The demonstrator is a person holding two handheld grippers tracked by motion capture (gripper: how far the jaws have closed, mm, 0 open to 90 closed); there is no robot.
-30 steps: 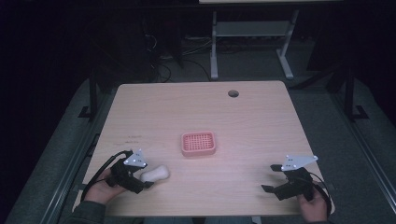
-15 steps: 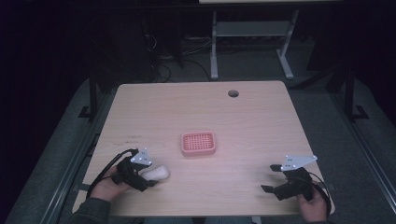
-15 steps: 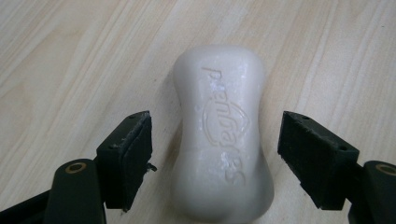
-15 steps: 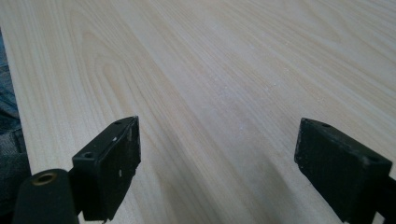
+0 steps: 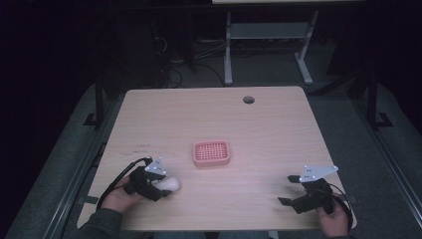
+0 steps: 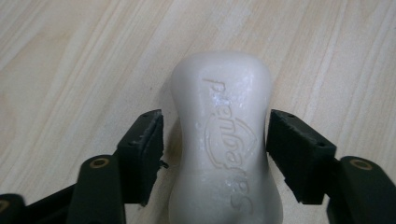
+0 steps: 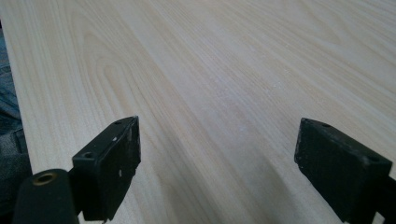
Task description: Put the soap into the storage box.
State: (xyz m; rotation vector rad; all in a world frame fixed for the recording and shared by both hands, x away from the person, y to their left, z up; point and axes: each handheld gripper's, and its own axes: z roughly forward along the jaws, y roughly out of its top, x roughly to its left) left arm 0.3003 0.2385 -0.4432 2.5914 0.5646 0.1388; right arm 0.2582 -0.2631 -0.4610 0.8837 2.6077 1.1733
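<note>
Closing since the earlier frames, the left gripper (image 5: 160,187) has just drawn its jaws in from wide apart around the white soap bar (image 5: 168,184); hand and bar have barely shifted on the tabletop (image 5: 278,124). Item one, left gripper: held low near the front-left corner of the tabletop, jaws about half closed, one on each side of the bar's narrow waist. Seen in the left gripper view, the right-hand pad (image 6: 295,151) touches the side of the soap bar (image 6: 224,149), while the left-hand pad (image 6: 142,149) stands just beside it with a thin dark gap; a full clamp is not shown, so the bar counts as flanked, not firmly grasped. Item two, soap bar: white, embossed lettering on its upper face, lying flat on the wood, near the front edge and to the front-left of the pink soap dish (image 5: 212,153). Item three, pink soap dish: ribbed, sitting apart from the bar near the middle of the tabletop. Item four, right gripper (image 5: 292,190): near the front-right corner, jaws spread wide and released, bare wood between them in the right gripper view, holding and touching nothing.
</note>
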